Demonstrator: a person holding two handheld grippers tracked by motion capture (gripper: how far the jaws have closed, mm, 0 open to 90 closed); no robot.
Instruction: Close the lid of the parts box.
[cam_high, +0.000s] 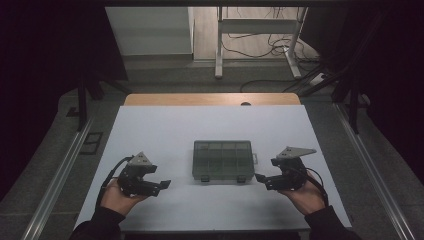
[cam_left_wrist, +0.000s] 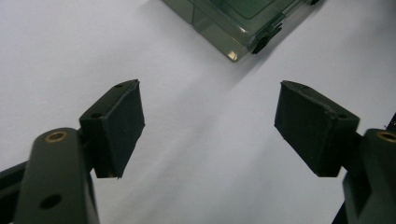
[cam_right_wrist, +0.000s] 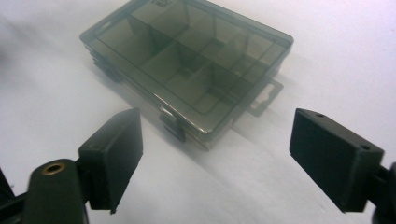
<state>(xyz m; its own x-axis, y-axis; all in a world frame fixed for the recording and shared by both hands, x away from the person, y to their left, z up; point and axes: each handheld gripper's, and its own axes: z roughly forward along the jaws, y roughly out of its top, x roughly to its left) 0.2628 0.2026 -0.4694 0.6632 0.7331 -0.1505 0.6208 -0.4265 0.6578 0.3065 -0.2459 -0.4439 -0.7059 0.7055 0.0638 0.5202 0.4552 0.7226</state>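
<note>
Hovering either side of the closed smoky translucent plastic compartment box (cam_high: 223, 160), left gripper (cam_high: 164, 184) and right gripper (cam_high: 259, 177) both gaping wide, gripping nothing. Probably risking shoving it sideways if pinching unevenly.

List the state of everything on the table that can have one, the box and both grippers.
Box: lid shut, latches closed, flat on the table, compartments look empty, untouched.
Left gripper: jaws open, nothing between them, left of the box.
Right gripper: jaws open, nothing between them, right of the box.
</note>
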